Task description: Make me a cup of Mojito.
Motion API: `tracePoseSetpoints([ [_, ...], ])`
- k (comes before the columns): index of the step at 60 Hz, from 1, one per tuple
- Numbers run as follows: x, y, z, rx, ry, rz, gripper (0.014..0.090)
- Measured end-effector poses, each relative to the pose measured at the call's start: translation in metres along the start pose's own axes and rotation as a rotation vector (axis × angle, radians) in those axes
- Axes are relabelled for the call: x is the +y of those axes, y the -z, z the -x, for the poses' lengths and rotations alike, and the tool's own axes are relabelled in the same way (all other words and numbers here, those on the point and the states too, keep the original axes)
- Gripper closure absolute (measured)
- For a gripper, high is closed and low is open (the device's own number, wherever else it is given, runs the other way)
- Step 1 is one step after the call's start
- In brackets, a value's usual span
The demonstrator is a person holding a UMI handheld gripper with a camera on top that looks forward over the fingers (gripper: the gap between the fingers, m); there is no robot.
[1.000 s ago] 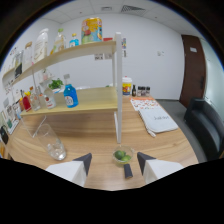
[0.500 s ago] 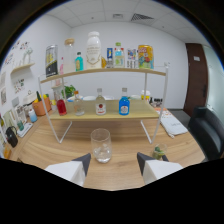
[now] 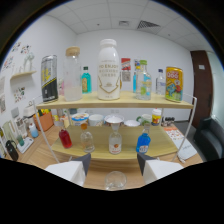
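Observation:
A clear empty glass [image 3: 115, 180] stands on the wooden table, low between my two fingers with a gap at each side. My gripper [image 3: 114, 160] is open and faces a two-level wooden shelf [image 3: 120, 104]. On the lower level stand a red bottle [image 3: 65, 138], a clear bottle [image 3: 87, 141], an orange-labelled bottle [image 3: 115, 144] and a blue bottle [image 3: 143, 142]. A large white bottle [image 3: 109, 70] stands in the middle of the top level. No lime or mint shows.
The top level also holds a black can [image 3: 49, 79], a clear jar with a wooden lid [image 3: 72, 75], a small blue bottle [image 3: 86, 80], cartons and a yellow can [image 3: 173, 84]. Bowls [image 3: 95, 119] sit behind the lower bottles. A dark door [image 3: 205, 95] is beyond, to the right.
The view has closed in on the shelf and centred on it. The glass, ahead of the left finger before, now stands between the fingers. The green item by the right finger has left view.

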Motion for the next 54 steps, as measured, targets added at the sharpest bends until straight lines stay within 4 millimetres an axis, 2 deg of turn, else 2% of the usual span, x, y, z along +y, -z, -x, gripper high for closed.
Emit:
tracePoseSetpoints([
  [5,-0.012,-0.029,0.001,-0.001,0.003,-0.001,0.0187],
  [10,-0.013,-0.057,0.001,-0.004,0.000,0.019,0.0194],
  [14,-0.011,-0.077,-0.001,0.005,-0.004,0.036,0.0230],
  [20,0.001,-0.102,-0.003,0.013,-0.012,0.082,0.0287],
  [27,0.018,-0.121,-0.003,0.005,-0.031,0.136,0.0411],
  [38,0.023,-0.126,-0.006,0.012,-0.046,0.141,0.0688],
  [49,0.024,-0.119,-0.006,0.018,-0.045,0.148,0.0695],
  [54,0.015,-0.109,-0.005,0.009,-0.038,0.125,0.0700],
])
